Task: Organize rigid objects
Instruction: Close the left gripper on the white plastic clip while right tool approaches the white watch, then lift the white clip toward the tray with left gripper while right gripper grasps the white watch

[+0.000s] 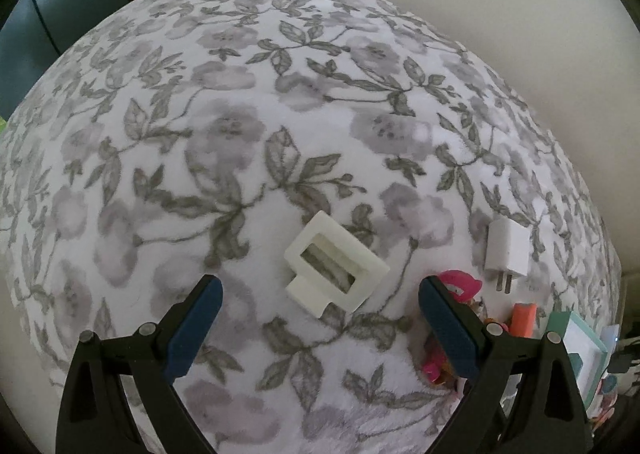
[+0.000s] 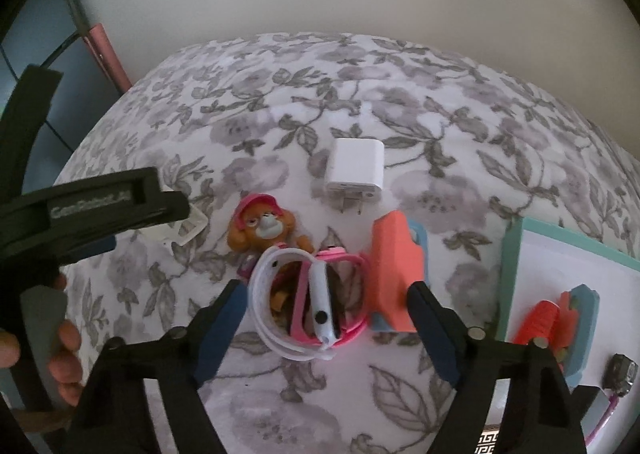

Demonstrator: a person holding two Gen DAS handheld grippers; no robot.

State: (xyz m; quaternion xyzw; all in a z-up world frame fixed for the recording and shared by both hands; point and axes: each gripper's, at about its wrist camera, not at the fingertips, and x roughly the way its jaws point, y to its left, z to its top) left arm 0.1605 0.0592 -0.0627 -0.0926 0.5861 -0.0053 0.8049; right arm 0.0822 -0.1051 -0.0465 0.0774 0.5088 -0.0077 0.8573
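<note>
In the left wrist view, a white plastic frame part (image 1: 336, 267) lies on the floral blanket (image 1: 240, 114) between and just beyond my open left gripper (image 1: 320, 294). A white plug charger (image 1: 507, 249) lies to its right. In the right wrist view, my open right gripper (image 2: 326, 294) is around a white-and-pink smartwatch (image 2: 316, 302). Behind it sits a monkey toy with a pink cap (image 2: 262, 226). The charger (image 2: 356, 168) lies further back. A coral-and-blue block (image 2: 394, 270) stands by the right finger.
A teal-framed white tray (image 2: 516, 254) at the right holds a coral-and-blue piece (image 2: 576, 322) and an orange-red ribbed item (image 2: 538, 320). The left gripper's body (image 2: 88, 210) and the hand holding it fill the left side. A wall stands behind the blanket.
</note>
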